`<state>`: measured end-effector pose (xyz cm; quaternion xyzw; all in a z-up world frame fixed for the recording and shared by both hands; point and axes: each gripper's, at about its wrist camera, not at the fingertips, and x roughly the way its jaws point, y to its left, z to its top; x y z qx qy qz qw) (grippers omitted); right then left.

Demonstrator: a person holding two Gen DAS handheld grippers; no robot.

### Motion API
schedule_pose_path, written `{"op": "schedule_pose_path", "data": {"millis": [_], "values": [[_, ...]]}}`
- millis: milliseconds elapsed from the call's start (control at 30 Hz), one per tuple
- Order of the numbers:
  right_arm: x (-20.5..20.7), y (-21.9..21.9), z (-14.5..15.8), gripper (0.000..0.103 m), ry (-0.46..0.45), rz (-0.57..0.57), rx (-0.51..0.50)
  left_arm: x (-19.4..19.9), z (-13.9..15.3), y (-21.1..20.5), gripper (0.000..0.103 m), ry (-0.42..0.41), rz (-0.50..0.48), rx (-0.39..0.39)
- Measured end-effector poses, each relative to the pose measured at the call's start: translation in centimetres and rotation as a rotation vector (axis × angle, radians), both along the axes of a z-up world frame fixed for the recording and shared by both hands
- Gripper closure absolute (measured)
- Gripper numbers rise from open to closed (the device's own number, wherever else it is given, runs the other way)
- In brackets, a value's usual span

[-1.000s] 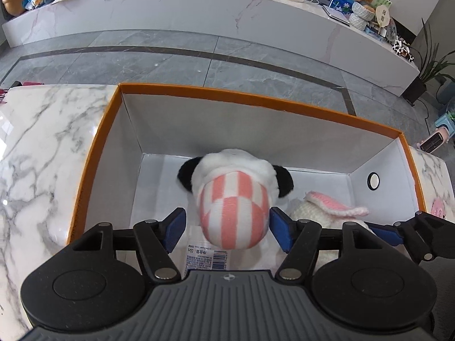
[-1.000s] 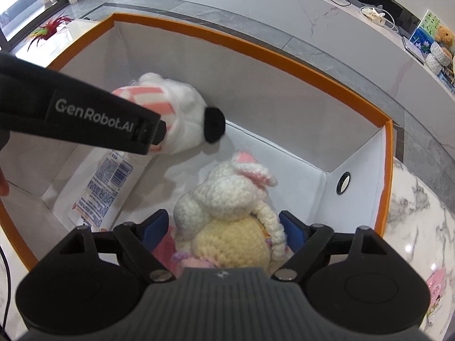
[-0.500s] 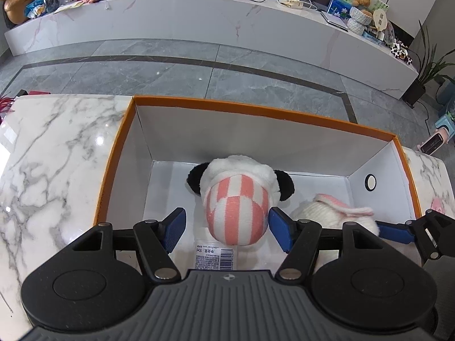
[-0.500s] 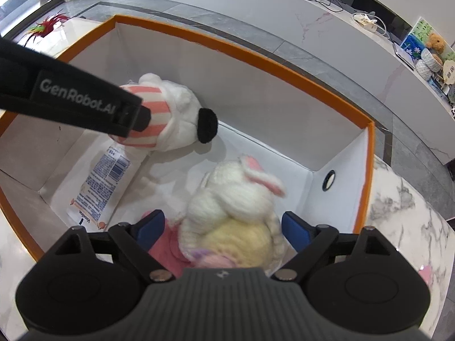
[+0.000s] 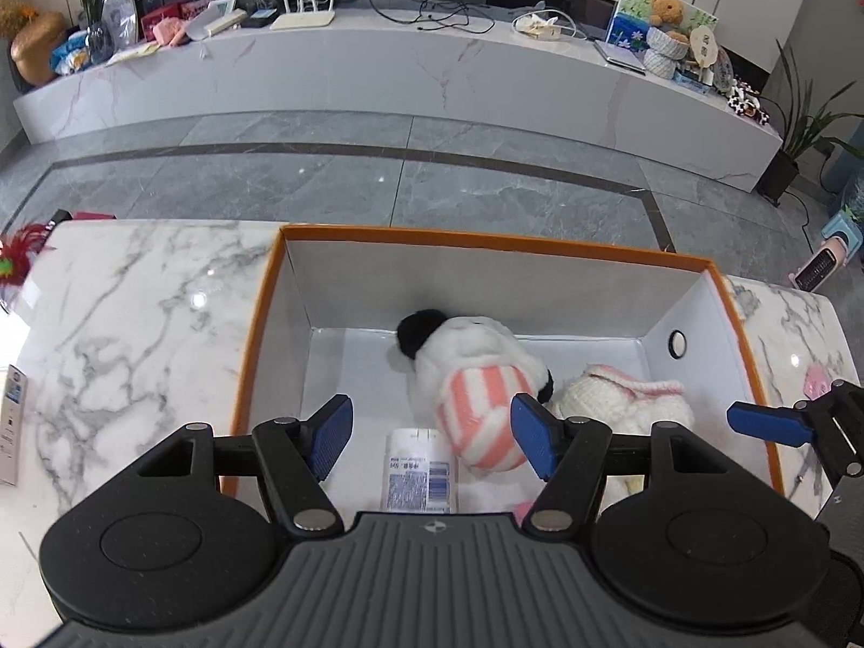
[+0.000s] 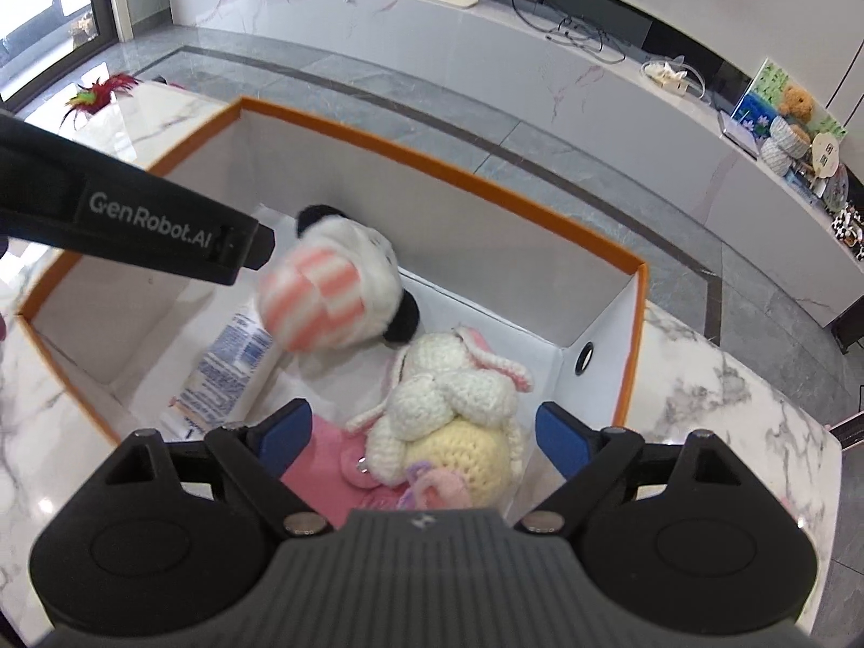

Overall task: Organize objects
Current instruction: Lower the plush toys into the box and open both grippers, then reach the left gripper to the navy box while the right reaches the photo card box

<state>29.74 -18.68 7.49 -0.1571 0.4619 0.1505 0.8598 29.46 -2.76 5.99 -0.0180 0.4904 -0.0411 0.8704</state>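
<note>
An orange-rimmed white box [image 5: 259,324] stands on the marble table. Inside lie a panda plush with pink-striped body [image 5: 475,389], a white crocheted bunny [image 5: 621,399], a blue-labelled white packet [image 5: 416,472] and a pink item [image 6: 329,459]. My left gripper [image 5: 432,434] is open above the box, the panda free below its fingers. My right gripper [image 6: 421,432] is open over the bunny [image 6: 459,410]. The panda [image 6: 335,302] shows blurred in the right wrist view, beside the left gripper's black arm [image 6: 135,227].
The box rim [image 6: 432,162] rises around the toys. A red feather toy [image 5: 16,259] lies at the table's far left, a card [image 5: 13,421] at the left edge. Grey floor and a long white counter [image 5: 378,75] lie beyond.
Both grippers have opened and pulled back upward. The panda has dropped from the left gripper and tipped toward the bunny. The bunny has left the right gripper and rests in the box.
</note>
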Motion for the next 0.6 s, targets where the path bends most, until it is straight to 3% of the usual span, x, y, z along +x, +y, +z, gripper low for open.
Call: {"op": "schedule_pose_path", "data": {"millis": [333,600], "values": [[-9.1,-0.7,4.5,0.008,-0.108,-0.044,0.118,-6.8,3.1,2.5,0.025,-0.051,0.008,-0.020],[-18.3,-2.2,4.4,0.005,-0.230,-0.108,0.235,-14.2,2.5,5.2,0.025,-0.086,0.034,-0.068]]}}
